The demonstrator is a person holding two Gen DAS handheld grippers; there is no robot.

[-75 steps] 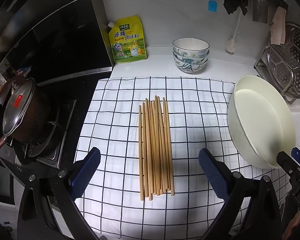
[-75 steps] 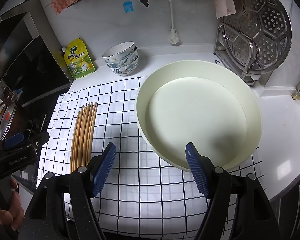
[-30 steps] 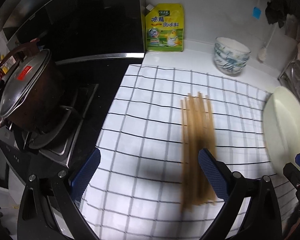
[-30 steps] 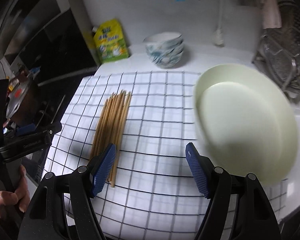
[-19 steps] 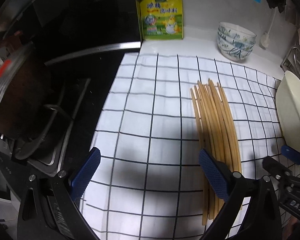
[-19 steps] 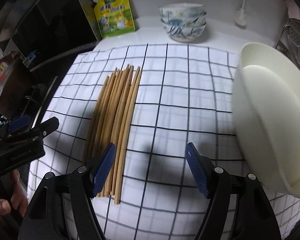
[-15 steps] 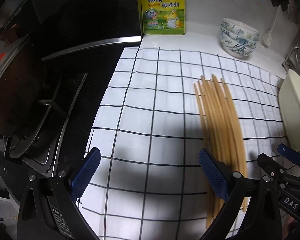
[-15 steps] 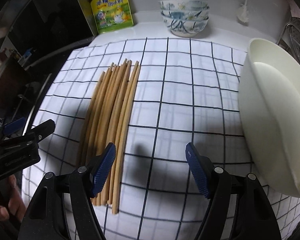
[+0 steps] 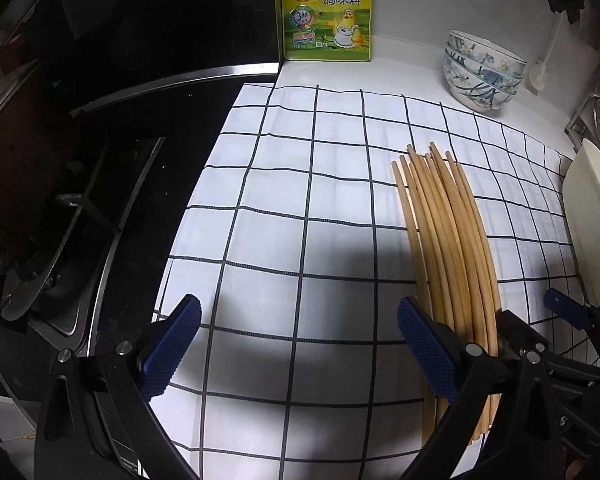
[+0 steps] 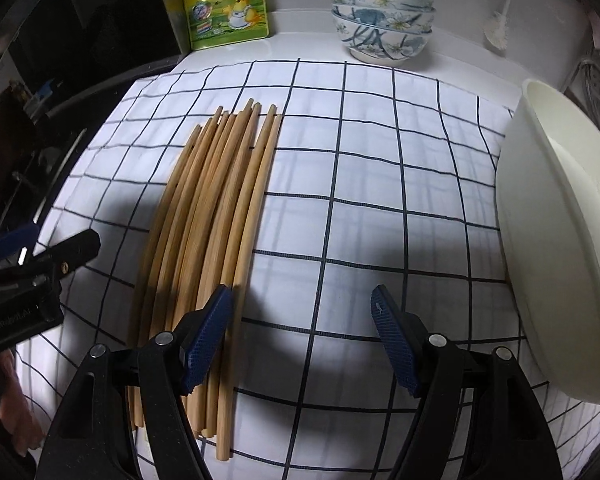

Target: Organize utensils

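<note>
1. One white surface (image 10: 312, 46) carries everything I see, under a black-checked cloth (image 10: 380, 208).
2. My cream basin (image 10: 560, 248) sits at the cloth's right edge.
3. Wooden chopsticks (image 10: 220, 200) lie bundled lengthwise on the cloth, left of the basin.
4. Stacked floral bowls (image 10: 382, 20) and a yellow seasoning pouch (image 10: 224, 4) stand by the wall.
5. My left tongs (image 9: 298, 350) and right tongs (image 10: 300, 338) both gape wide and empty, flanking the chopsticks' near ends.

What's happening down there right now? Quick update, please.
Both grippers, left and right, open, empty. Chopsticks bundled on cloth. Nothing in the way.
</note>
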